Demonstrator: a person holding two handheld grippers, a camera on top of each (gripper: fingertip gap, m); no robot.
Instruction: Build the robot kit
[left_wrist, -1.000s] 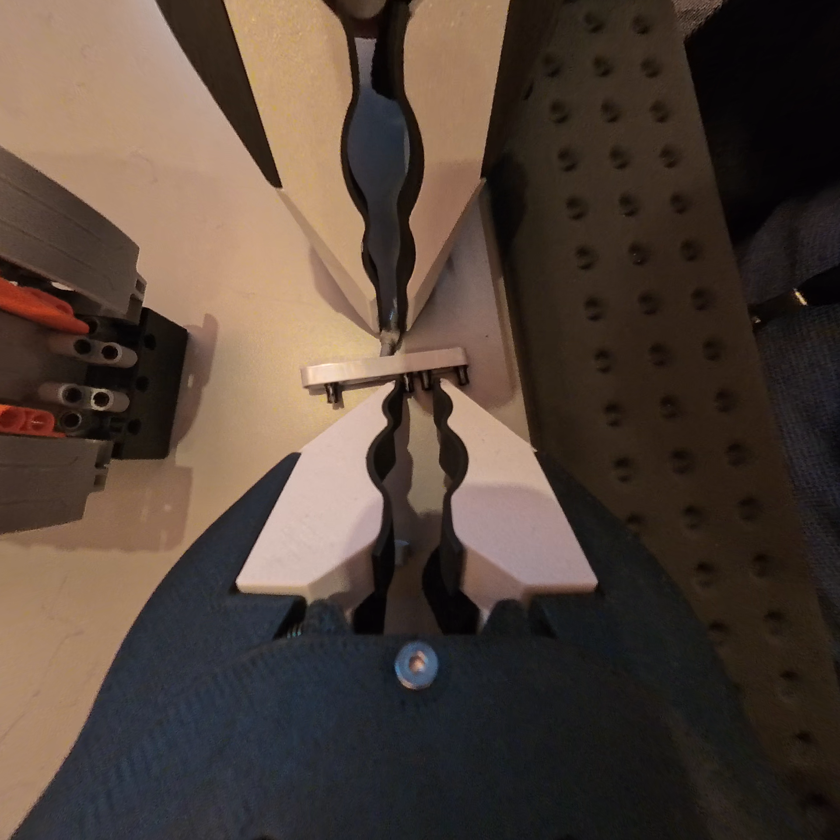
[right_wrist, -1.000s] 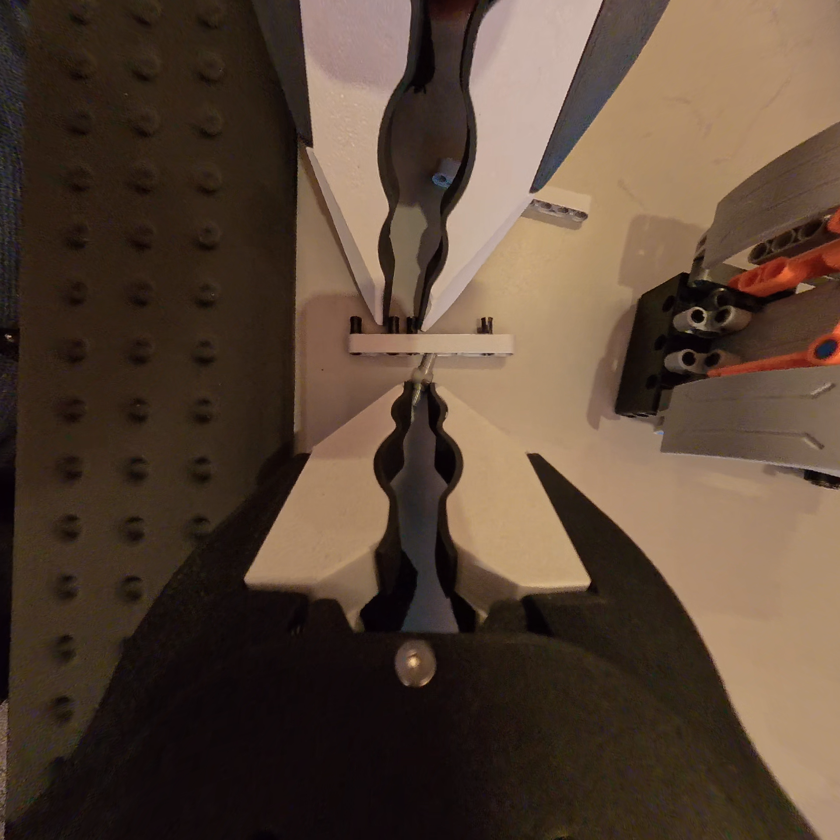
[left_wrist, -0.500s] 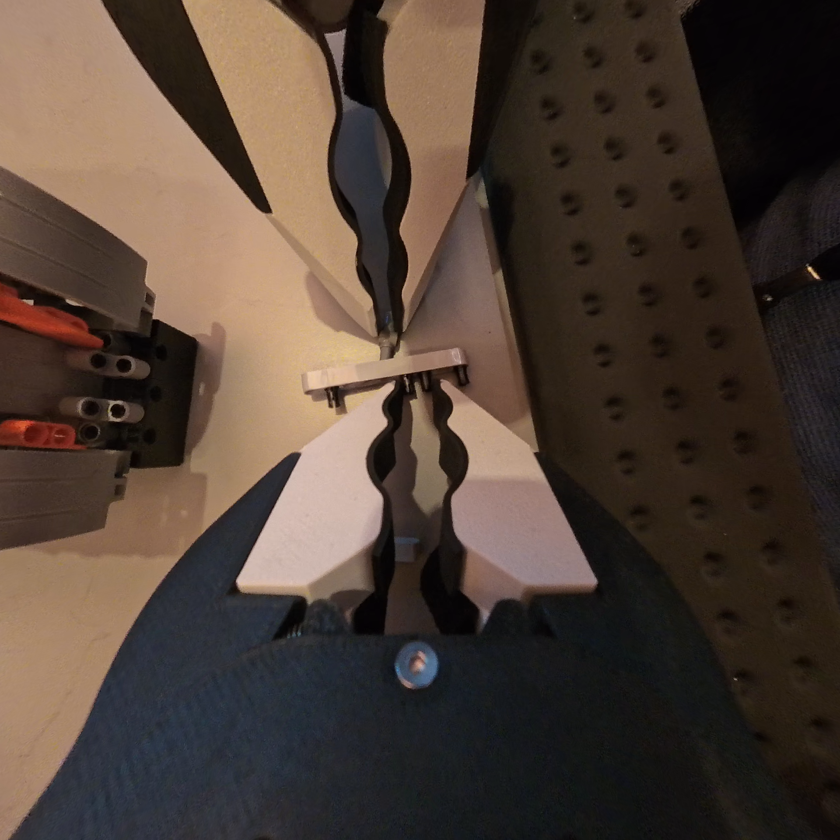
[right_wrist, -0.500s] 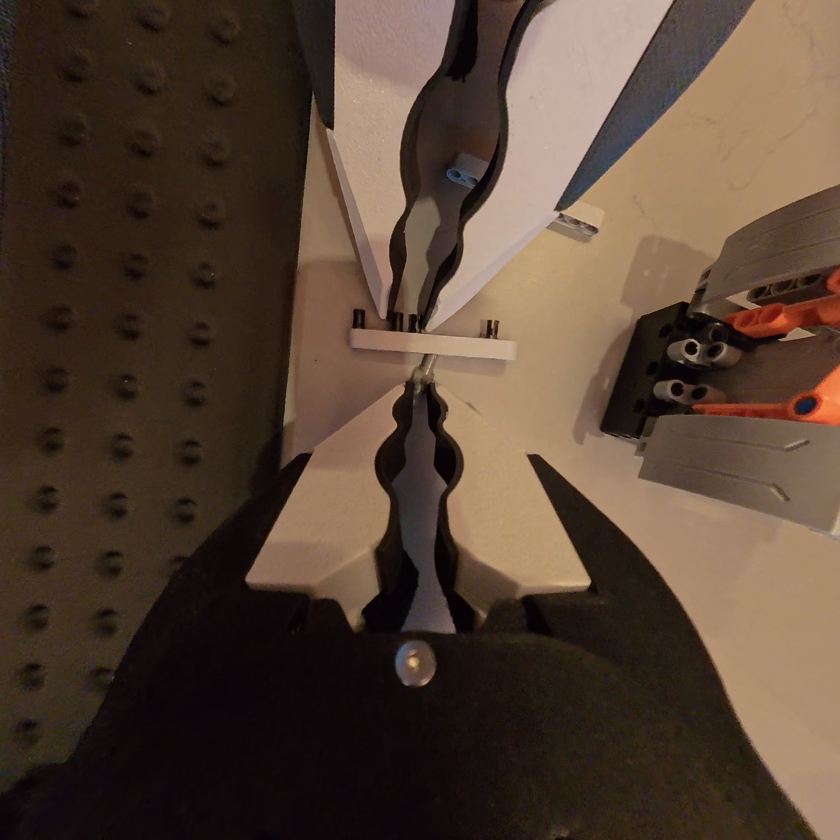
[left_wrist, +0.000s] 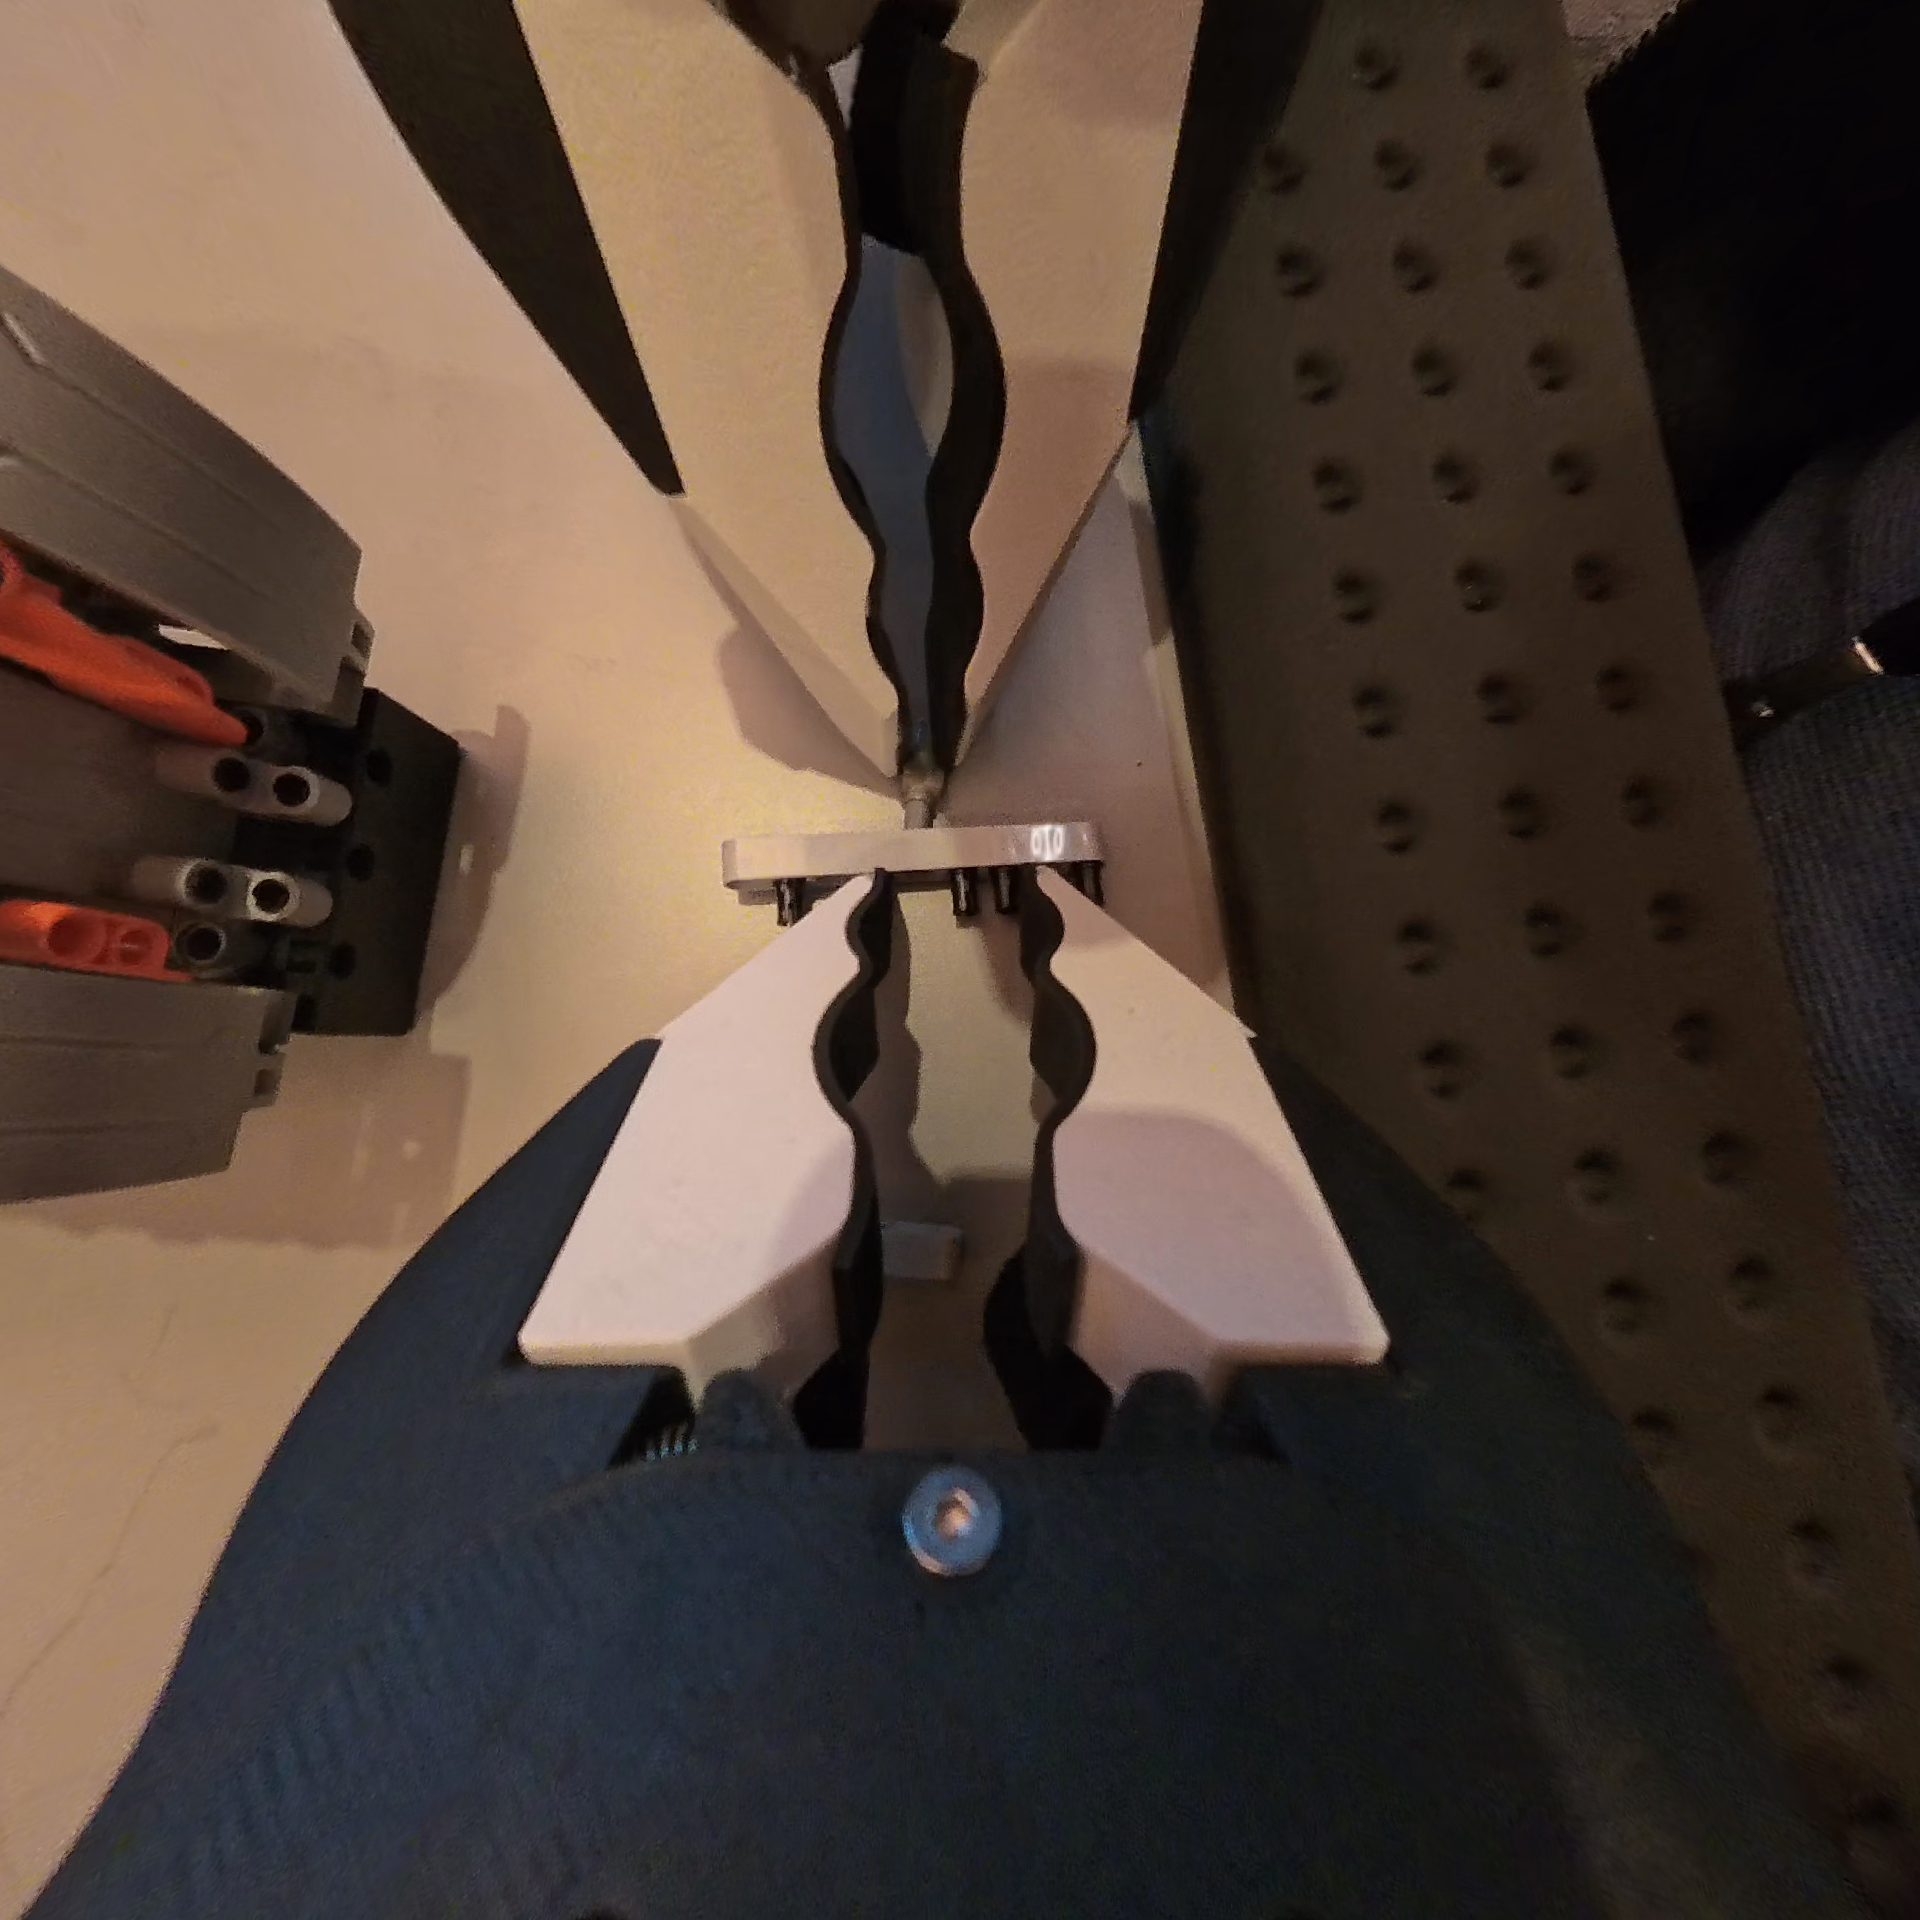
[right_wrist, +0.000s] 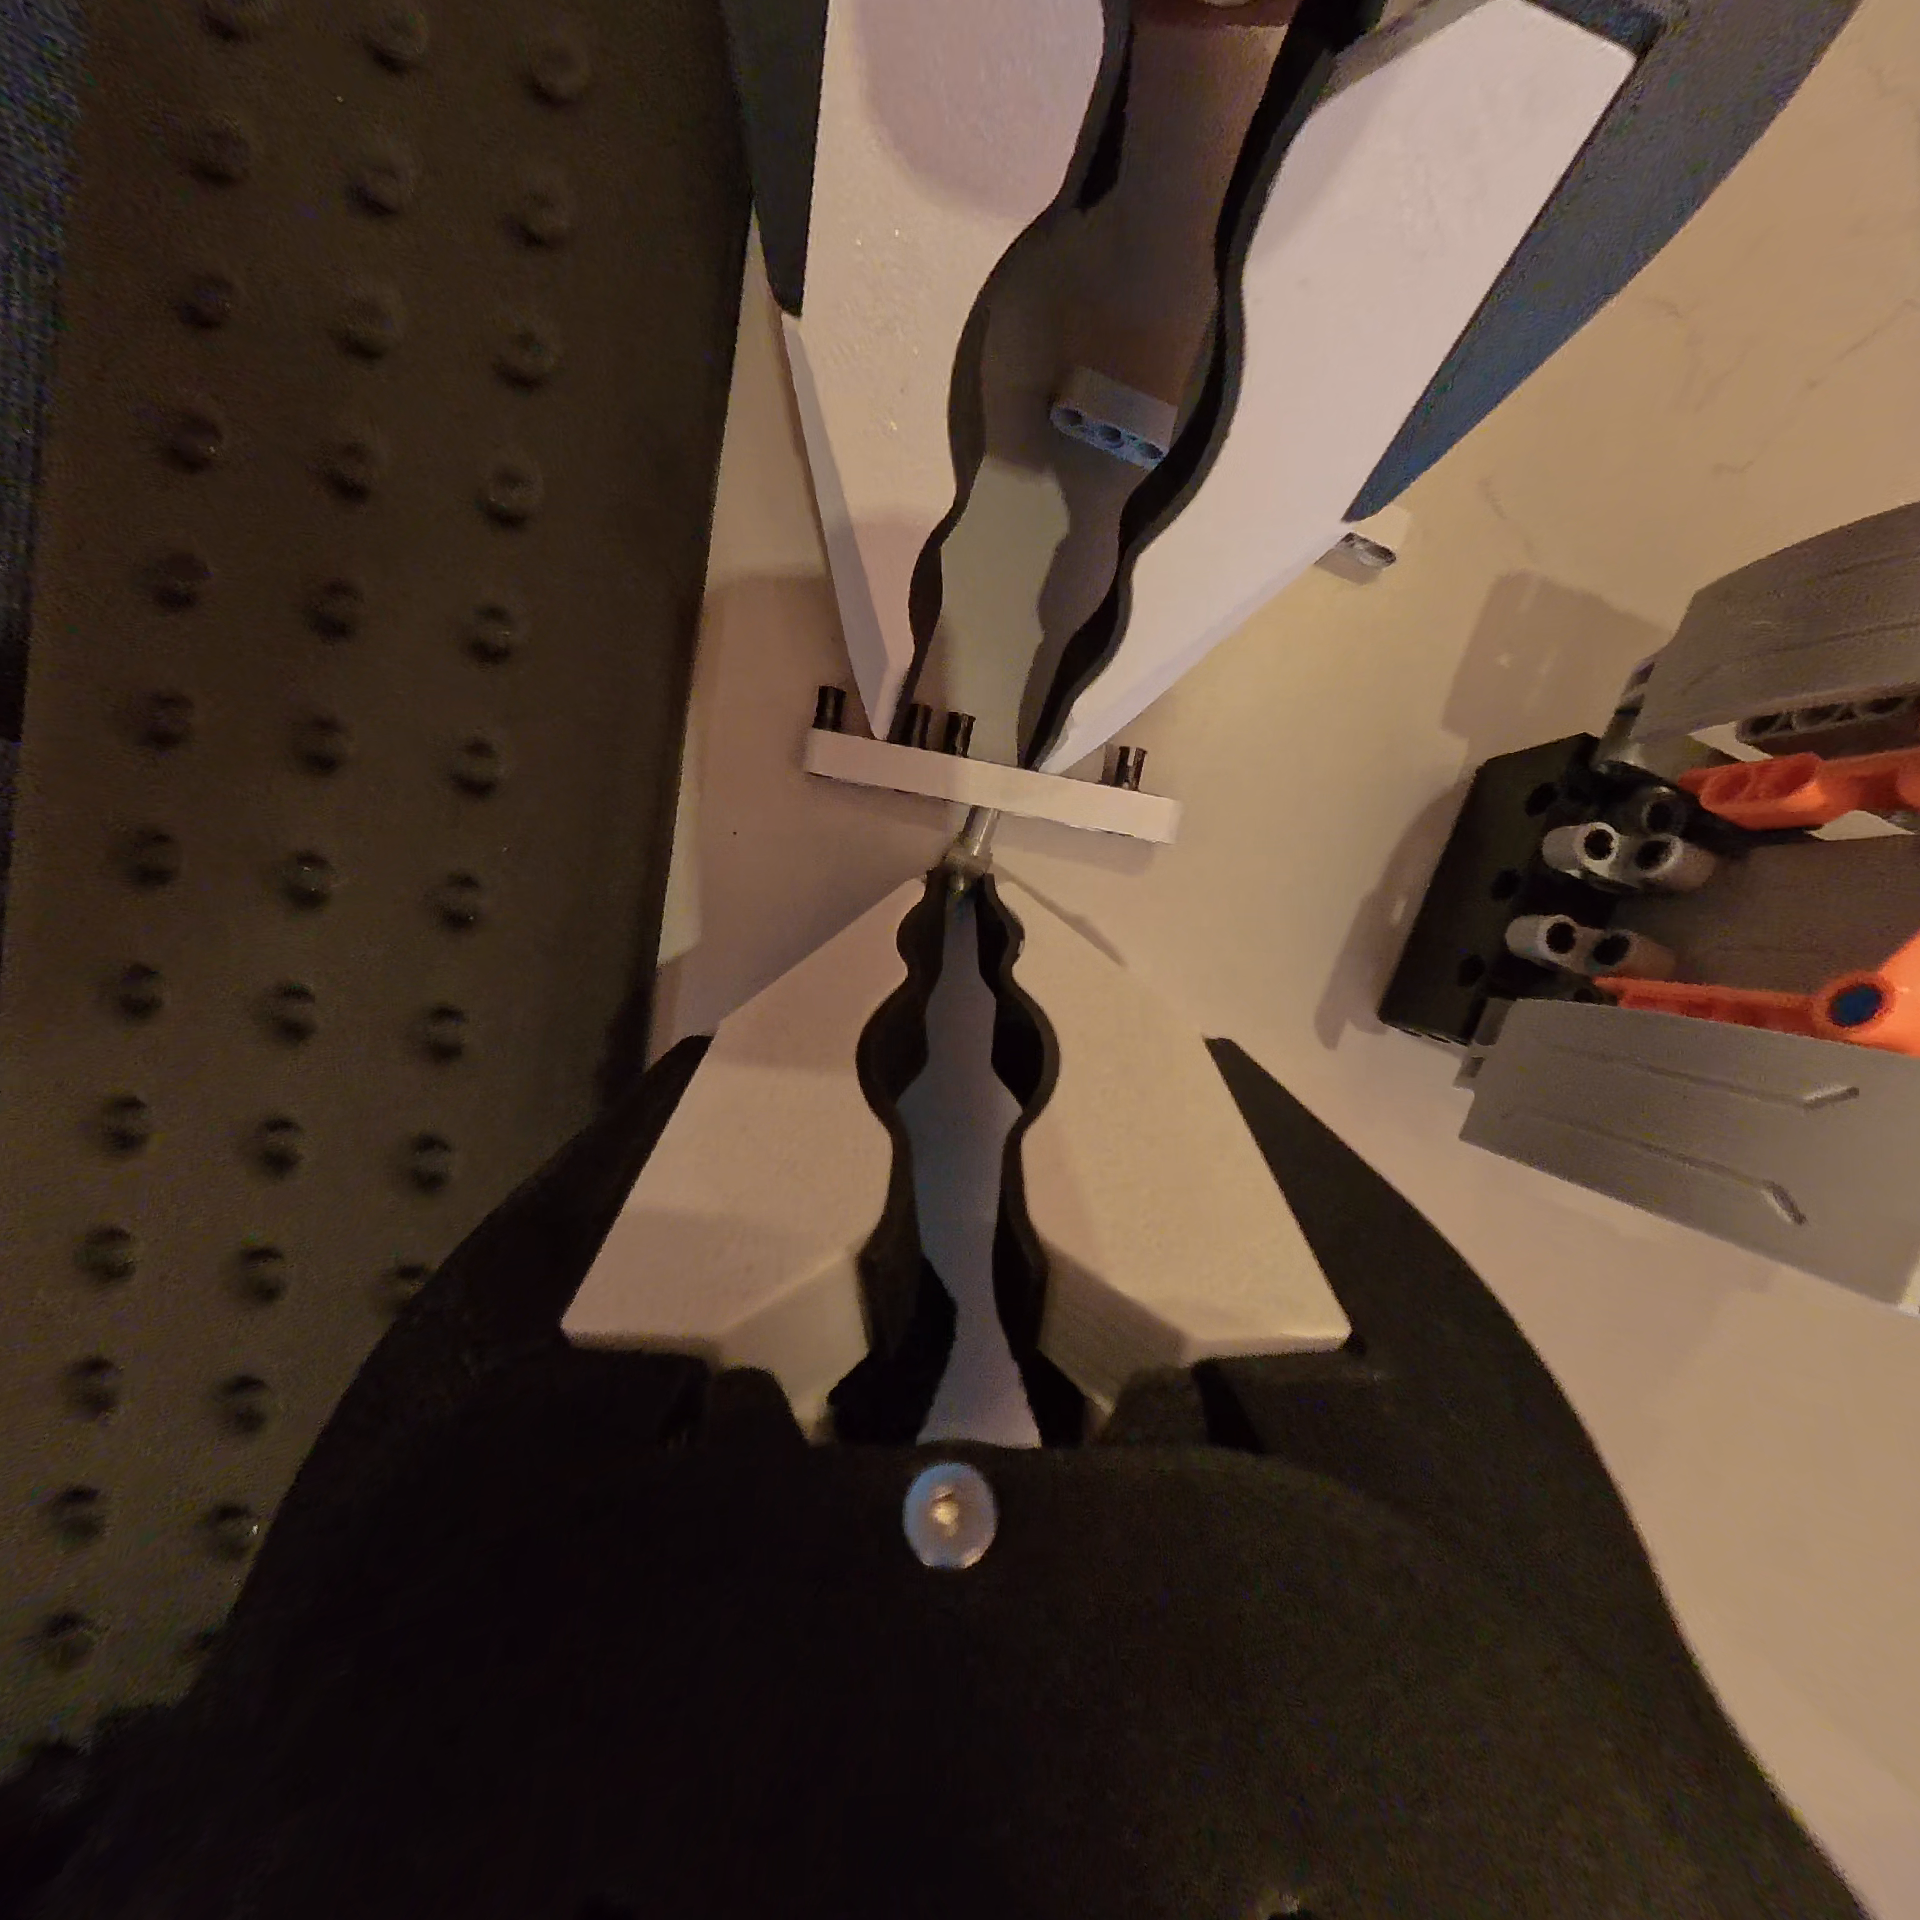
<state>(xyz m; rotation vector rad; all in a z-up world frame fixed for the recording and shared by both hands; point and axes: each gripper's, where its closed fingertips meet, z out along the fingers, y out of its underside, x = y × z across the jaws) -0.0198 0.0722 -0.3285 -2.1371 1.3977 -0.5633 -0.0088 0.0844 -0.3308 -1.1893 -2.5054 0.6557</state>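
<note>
A light grey beam (left_wrist: 831, 857) with several black pins on one side hangs between my two grippers, which face each other tip to tip above the pale table. My left gripper (left_wrist: 956, 904) is open; its fingertips (left_wrist: 873, 904) straddle the two middle black pins with a gap around them. My right gripper (right_wrist: 966, 894) is shut on a small grey pin (right_wrist: 971, 862) whose far end sits in the beam (right_wrist: 1039, 805). The right gripper also shows in the left wrist view (left_wrist: 920, 758), and the left gripper in the right wrist view (right_wrist: 966, 743).
A built model of grey panels with orange and black parts (left_wrist: 156, 883) lies on the table, also seen in the right wrist view (right_wrist: 1662, 935). A dark studded baseplate (left_wrist: 1455, 831) runs along the other side (right_wrist: 312, 831). A short grey beam (right_wrist: 1112, 421) lies under the left gripper.
My left gripper's jaws have spread apart and no longer pinch the beam's black pins. The right gripper stays shut on the grey pin; the beam now sits slightly tilted.
</note>
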